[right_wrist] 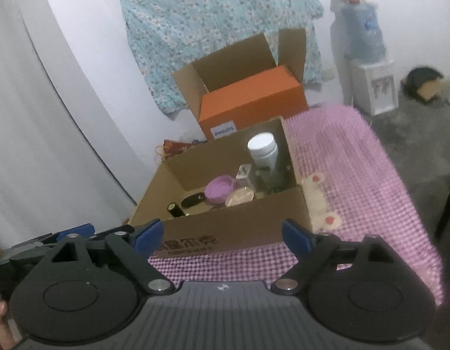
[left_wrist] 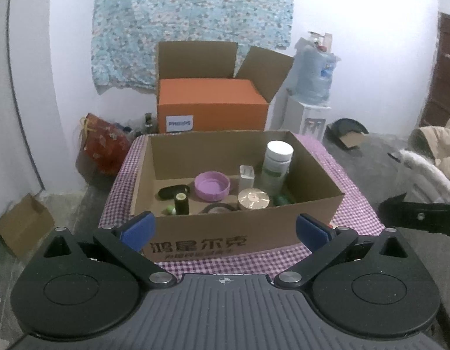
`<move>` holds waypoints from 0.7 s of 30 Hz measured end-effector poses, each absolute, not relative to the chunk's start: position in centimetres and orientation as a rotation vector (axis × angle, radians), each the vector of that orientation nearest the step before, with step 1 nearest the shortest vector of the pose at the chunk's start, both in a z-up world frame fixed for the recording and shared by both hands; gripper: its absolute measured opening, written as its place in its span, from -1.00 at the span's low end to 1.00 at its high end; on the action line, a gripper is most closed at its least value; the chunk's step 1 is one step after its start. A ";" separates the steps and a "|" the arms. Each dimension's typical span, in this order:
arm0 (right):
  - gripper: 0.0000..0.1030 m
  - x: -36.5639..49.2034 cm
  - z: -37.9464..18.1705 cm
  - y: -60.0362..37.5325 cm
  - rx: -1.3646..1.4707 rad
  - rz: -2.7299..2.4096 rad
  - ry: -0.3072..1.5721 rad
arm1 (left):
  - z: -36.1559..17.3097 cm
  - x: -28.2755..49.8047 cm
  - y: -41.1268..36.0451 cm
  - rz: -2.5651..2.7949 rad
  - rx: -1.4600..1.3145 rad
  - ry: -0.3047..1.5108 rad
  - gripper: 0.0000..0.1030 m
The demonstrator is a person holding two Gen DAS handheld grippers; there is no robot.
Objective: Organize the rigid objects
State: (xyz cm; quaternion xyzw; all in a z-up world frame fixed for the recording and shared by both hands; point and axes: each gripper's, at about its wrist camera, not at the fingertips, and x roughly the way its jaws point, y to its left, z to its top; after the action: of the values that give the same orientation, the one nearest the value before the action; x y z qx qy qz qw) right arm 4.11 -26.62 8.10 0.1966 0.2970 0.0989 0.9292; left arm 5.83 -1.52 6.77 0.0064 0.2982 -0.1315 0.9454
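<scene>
Rigid objects are gathered in the cardboard box on the checked desk; both grippers' jaws are held wide apart, with nothing gripped.

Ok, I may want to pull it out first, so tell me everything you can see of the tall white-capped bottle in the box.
The white-capped bottle stands upright in the far right corner of the open cardboard box, the tallest item there. It has a wide white screw cap over a pale body with a greenish label, plastic by its look. A small white box stands close on its left and a round gold-topped tin sits in front. Neither tool touches it.
</scene>
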 end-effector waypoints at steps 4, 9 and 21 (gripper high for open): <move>0.96 3.7 8.8 -25.9 0.353 0.192 0.575 | 6.9 5.8 -1.2 -0.249 -0.001 0.600 1.00; 1.00 4.1 9.1 -25.4 0.319 0.172 0.574 | 6.9 5.9 -1.3 -0.220 0.017 0.605 1.00; 1.00 5.0 9.1 -24.6 0.279 0.124 0.596 | 6.2 6.8 -2.2 -0.188 0.041 0.619 1.00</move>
State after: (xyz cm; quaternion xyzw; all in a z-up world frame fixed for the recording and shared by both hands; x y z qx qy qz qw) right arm 5.04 -24.60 9.05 0.1368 0.2924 0.0609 0.9445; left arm 6.76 -2.15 6.20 0.0202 0.3041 -0.0922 0.9480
